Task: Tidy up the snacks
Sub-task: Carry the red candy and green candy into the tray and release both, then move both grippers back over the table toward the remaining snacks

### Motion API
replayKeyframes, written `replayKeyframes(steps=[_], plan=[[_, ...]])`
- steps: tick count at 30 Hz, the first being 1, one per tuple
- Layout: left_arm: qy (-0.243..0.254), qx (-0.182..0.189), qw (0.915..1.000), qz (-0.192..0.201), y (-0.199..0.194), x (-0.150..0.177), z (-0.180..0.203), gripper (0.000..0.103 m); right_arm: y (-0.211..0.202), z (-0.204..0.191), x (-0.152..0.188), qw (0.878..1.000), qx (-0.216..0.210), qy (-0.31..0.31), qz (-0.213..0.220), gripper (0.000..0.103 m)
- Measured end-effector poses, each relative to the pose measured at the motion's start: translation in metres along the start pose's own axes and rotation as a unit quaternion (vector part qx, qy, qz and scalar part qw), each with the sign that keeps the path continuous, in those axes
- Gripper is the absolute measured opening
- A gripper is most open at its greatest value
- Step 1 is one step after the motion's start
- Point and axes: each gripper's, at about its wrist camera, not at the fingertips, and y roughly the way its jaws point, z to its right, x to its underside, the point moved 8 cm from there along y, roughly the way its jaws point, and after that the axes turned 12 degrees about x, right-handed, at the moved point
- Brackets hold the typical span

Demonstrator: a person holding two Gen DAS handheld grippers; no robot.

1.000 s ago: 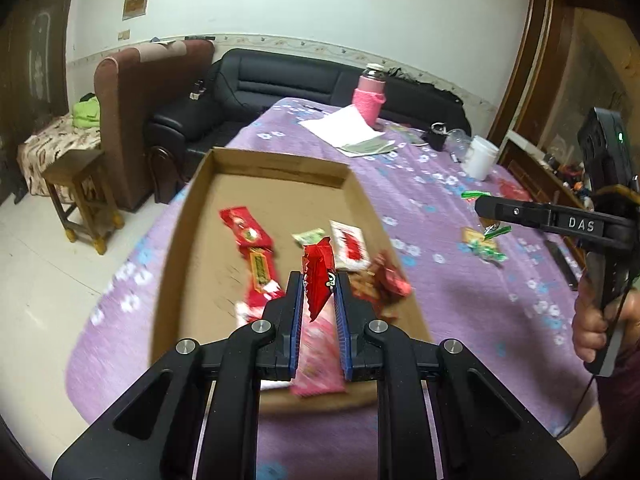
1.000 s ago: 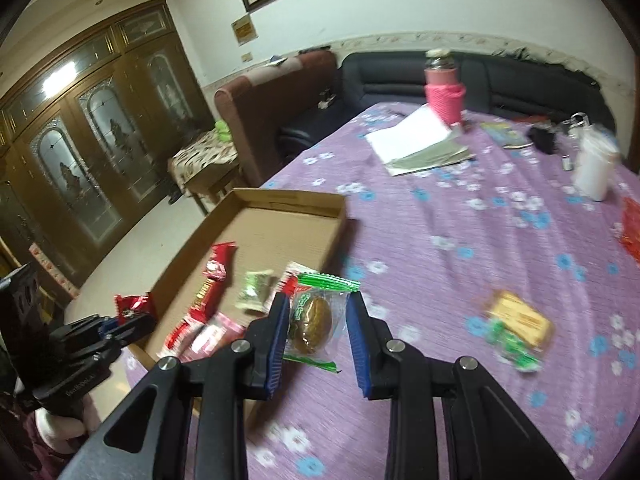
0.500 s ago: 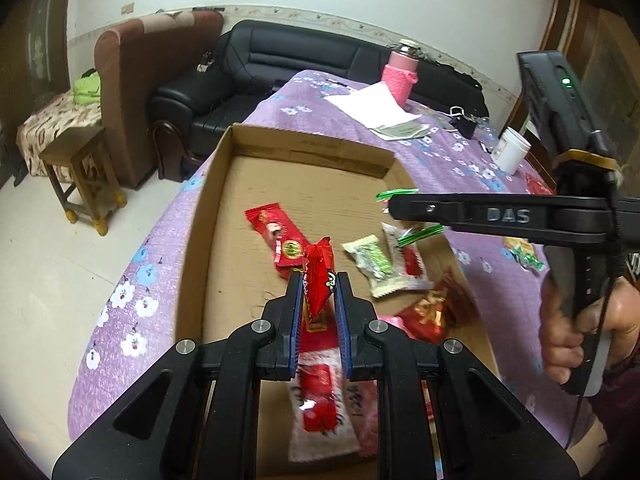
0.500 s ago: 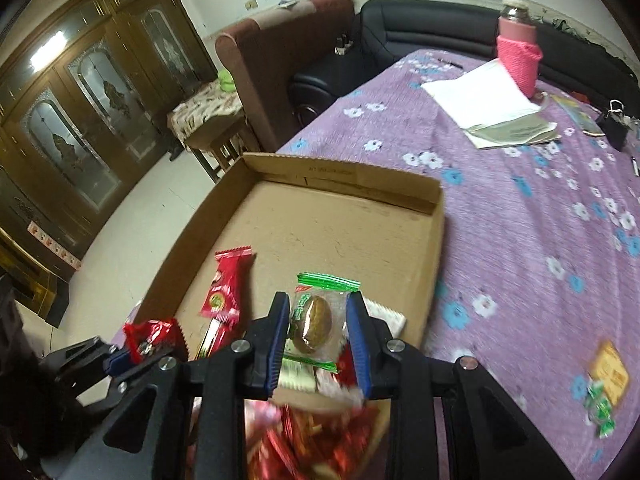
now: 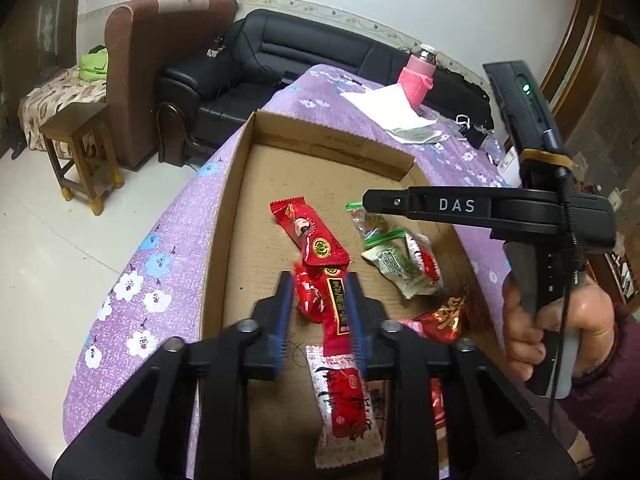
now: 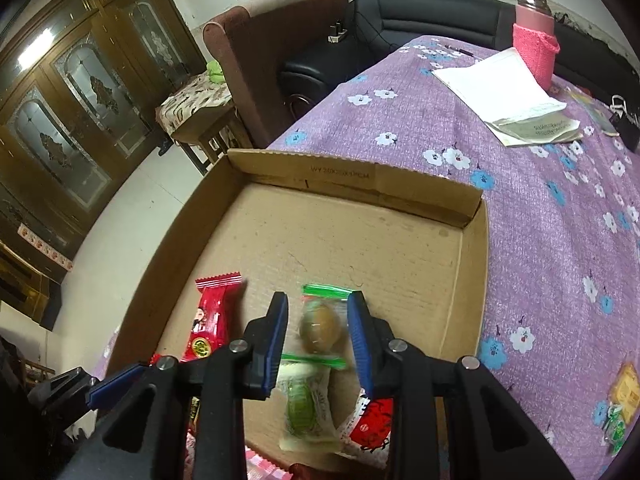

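Both grippers hang over a shallow cardboard box (image 5: 320,144) (image 6: 340,176) on the purple table. My left gripper (image 5: 318,312) is open; a small red candy wrapper (image 5: 308,296) lies loose between its fingers, beside long red snack bars (image 5: 308,236). My right gripper (image 6: 318,328) is open; a clear green-edged packet with a brown sweet (image 6: 322,326) sits free between its fingers, apart from both pads. The right gripper also shows in the left wrist view (image 5: 368,204). Green (image 6: 304,404) and red-white (image 6: 370,424) packets lie in the box.
A pink bottle (image 6: 534,28), white papers (image 6: 504,92) and a binder clip (image 6: 624,120) lie at the far end of the table. Two snacks (image 6: 620,400) lie on the cloth right of the box. A sofa, an armchair and a wooden stool (image 5: 82,152) stand beyond the table's left edge.
Both grippers moved forward and down over the box and opened. The red candy and the green-edged packet are released and lie loose between the jaws.
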Motion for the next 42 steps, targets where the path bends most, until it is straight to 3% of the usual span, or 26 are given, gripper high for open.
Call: replayKeyframes(steps=[1, 15, 18, 24, 31, 42], plan=[[0.002, 0.0, 1.0, 0.004, -0.003, 0.0, 0.002, 0.036, -0.003, 0.0, 0.001, 1.0, -0.001, 0.002, 0.001, 0.034], [0.036, 0.027, 0.9987, 0.022, -0.031, 0.022, 0.072, 0.036, -0.07, 0.029, 0.042, 0.999, -0.004, 0.01, 0.053, 0.045], [0.053, 0.015, 0.9983, 0.02, -0.031, 0.031, 0.09, 0.036, -0.082, 0.049, 0.061, 0.998, 0.008, 0.02, 0.06, 0.051], [0.079, -0.027, 0.9965, -0.004, -0.021, 0.051, 0.113, 0.036, -0.101, 0.097, 0.095, 0.996, 0.029, 0.045, 0.068, 0.052], [0.127, -0.077, 0.9888, -0.02, -0.013, 0.067, 0.145, 0.036, -0.125, 0.151, 0.132, 0.993, 0.054, 0.067, 0.084, 0.057], [0.186, -0.103, 0.9768, -0.028, -0.003, 0.077, 0.191, 0.036, -0.138, 0.216, 0.17, 0.987, 0.068, 0.117, 0.086, 0.059]])
